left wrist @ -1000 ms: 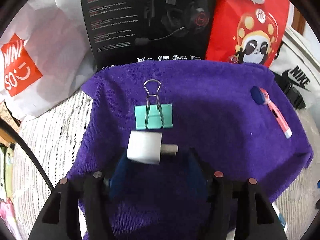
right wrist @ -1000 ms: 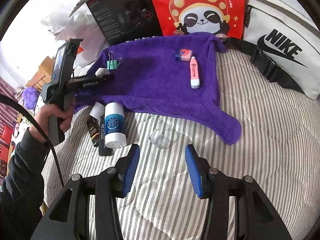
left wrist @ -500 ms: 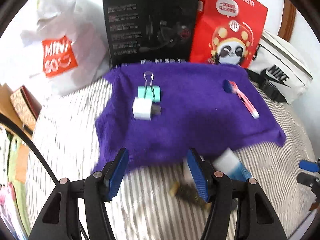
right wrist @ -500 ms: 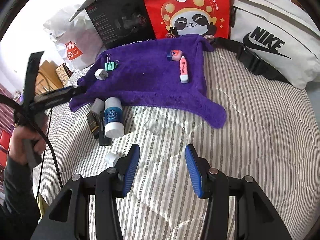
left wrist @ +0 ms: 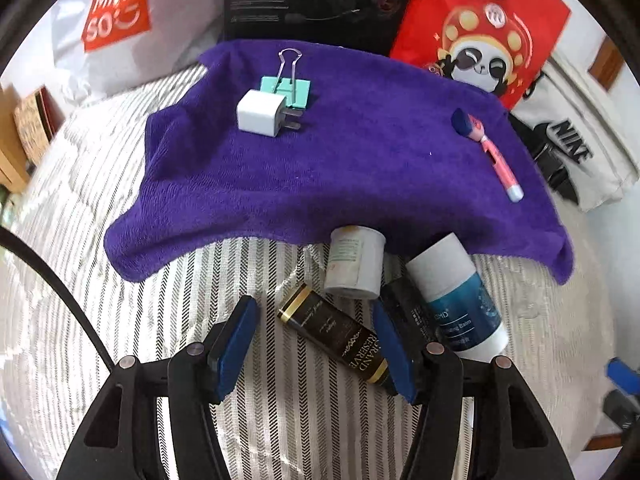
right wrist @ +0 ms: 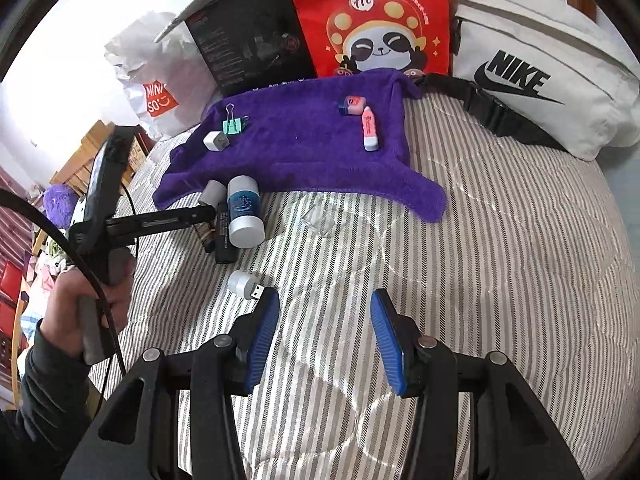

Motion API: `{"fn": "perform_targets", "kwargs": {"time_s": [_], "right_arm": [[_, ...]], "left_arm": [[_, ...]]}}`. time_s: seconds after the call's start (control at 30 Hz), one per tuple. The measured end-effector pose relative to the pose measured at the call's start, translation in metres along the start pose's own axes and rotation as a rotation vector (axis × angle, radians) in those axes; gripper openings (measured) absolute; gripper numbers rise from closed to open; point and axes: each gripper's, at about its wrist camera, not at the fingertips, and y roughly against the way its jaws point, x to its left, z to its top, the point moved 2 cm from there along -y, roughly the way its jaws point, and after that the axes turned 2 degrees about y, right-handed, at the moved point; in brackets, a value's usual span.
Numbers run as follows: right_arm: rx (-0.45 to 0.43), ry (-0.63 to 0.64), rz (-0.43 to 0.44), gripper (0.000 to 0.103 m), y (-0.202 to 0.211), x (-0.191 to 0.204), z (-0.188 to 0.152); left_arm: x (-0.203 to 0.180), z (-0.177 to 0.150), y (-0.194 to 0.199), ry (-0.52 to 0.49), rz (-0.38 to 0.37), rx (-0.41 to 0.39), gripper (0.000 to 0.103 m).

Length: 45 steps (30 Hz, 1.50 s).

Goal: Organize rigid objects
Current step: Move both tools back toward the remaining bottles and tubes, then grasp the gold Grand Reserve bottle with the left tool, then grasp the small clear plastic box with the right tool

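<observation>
— Striped grey-and-white quilted bedding (right wrist: 500,248) carries everything; a deep purple terry towel (left wrist: 360,168) is spread across its far part, with a black headset box (right wrist: 252,52), a red panda-print bag (right wrist: 380,20) and a white Nike sling bag (right wrist: 540,80) propped behind.

— What lies on the towel?

— A white cube-shaped plug adapter (left wrist: 262,114) sits at its left, prongs pointing right, touching a mint-green binder clip (left wrist: 286,86) whose wire handles point toward the far edge. Well apart, at the right, a pink pen-shaped eraser stick (left wrist: 502,164) runs its long axis from the far side toward the near right, with a small blue-and-pink block (left wrist: 466,124) at its far end.

— And off the towel?

— At its near hem, a white cylindrical jar (left wrist: 354,260) lies half tucked under the cloth. Just right, a white-and-blue balm stick (left wrist: 460,300) lies slanting toward the near right. A black tube with gold bands (left wrist: 336,334) lies diagonally, far-left to near-right, beside a flat black bar (left wrist: 408,312). A small white USB plug (right wrist: 244,284) lies alone nearer, connector pointing right.

— The tools?

— The left tool (left wrist: 316,340) hovers spread wide, its blue pads straddling the black tube without pinching it. The right tool (right wrist: 324,336) is spread too, over bare bedding, nothing between its pads.
</observation>
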Motion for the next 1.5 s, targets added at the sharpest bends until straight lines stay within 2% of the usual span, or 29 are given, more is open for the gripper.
{"fn": "perform_targets", "kwargs": {"time_s": [0.13,0.2,0.37,0.63,0.7,0.8,0.87,1.1,1.23,1.4,1.5], "right_arm": [[-0.010,0.004,0.002,0.054,0.004,0.003,-0.001],[-0.006,0.014,0.005,0.054,0.002,0.006,-0.002],[0.007,0.042,0.006,0.055,-0.002,0.012,-0.006],[0.035,0.040,0.000,0.055,-0.013,0.004,-0.011],[0.045,0.029,0.000,0.055,-0.017,0.001,-0.011],[0.056,0.024,-0.002,0.055,-0.021,-0.002,-0.012],[0.062,0.025,-0.007,0.055,-0.023,-0.002,-0.014],[0.091,0.020,-0.017,0.055,-0.035,-0.004,-0.015],[0.101,0.030,-0.015,0.055,-0.044,0.001,-0.014],[0.086,0.039,-0.003,0.055,-0.052,0.002,-0.004],[0.074,0.056,-0.002,0.055,-0.061,0.002,0.007]], "left_arm": [[-0.017,-0.005,-0.003,-0.073,0.109,-0.013,0.059],[-0.020,-0.008,-0.001,-0.097,0.125,-0.020,0.059],[-0.009,-0.022,0.008,-0.137,0.116,-0.010,0.061],[0.019,-0.043,0.018,-0.115,0.057,-0.024,0.060],[0.015,-0.045,0.019,-0.139,0.054,-0.036,0.054],[0.007,-0.044,0.018,-0.187,0.030,-0.052,0.040],[0.004,-0.043,0.018,-0.223,-0.006,-0.065,0.024],[0.001,-0.038,0.015,-0.224,-0.025,-0.075,0.024],[-0.002,-0.038,0.013,-0.234,-0.009,-0.079,0.023],[0.015,-0.045,0.020,-0.183,0.010,-0.068,0.023],[0.022,-0.047,0.021,-0.177,-0.009,-0.073,0.023]]}}
